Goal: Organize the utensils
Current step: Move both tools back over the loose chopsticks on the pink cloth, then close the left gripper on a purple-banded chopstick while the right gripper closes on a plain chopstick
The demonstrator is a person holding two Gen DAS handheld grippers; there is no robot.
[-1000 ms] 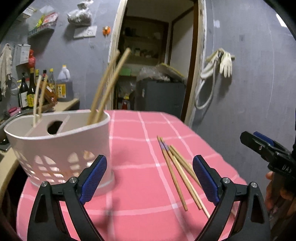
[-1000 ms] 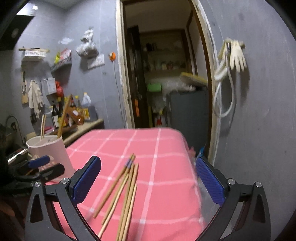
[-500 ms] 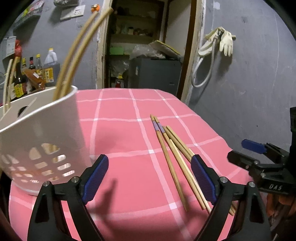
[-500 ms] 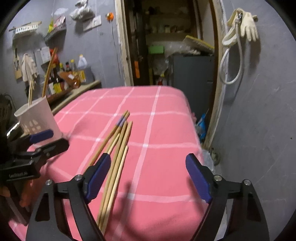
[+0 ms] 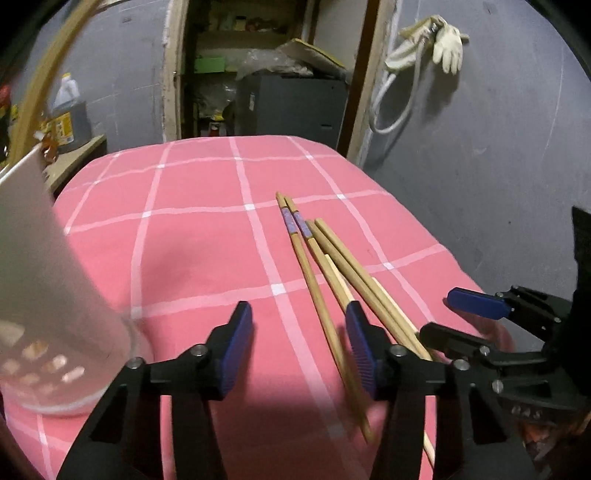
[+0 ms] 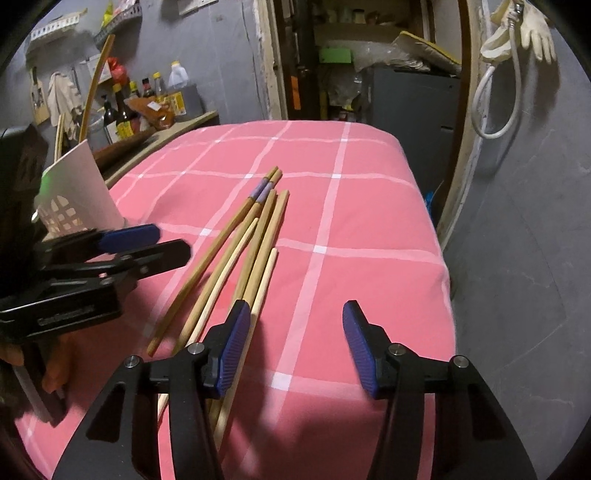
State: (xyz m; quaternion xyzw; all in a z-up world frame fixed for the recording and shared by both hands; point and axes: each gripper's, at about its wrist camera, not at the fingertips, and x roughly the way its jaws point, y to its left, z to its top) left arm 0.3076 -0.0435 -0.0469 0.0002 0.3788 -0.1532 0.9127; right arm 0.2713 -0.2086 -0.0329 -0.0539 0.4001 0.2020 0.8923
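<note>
Several wooden chopsticks [image 5: 325, 254] lie in a loose bundle on the pink checked tablecloth [image 5: 192, 236]; two have purple bands. They also show in the right wrist view [image 6: 236, 240]. A white perforated utensil holder [image 5: 40, 295] stands at the left with chopsticks upright in it; it also shows in the right wrist view [image 6: 74, 192]. My left gripper [image 5: 299, 347] is open and empty, low over the cloth, its right finger over the bundle's near ends. My right gripper [image 6: 291, 343] is open and empty, its left finger over the chopsticks' near ends.
The table's right edge drops off by a grey wall [image 5: 498, 147]. A doorway with a dark cabinet [image 5: 291, 103] lies beyond the far edge. Bottles [image 6: 147, 99] stand on a counter at the left. Gloves and a hose [image 6: 517, 33] hang on the wall.
Both grippers have moved lower and closer to the chopsticks. Their jaws have narrowed but stay open. The holder has slid toward the left edge of the left wrist view.
</note>
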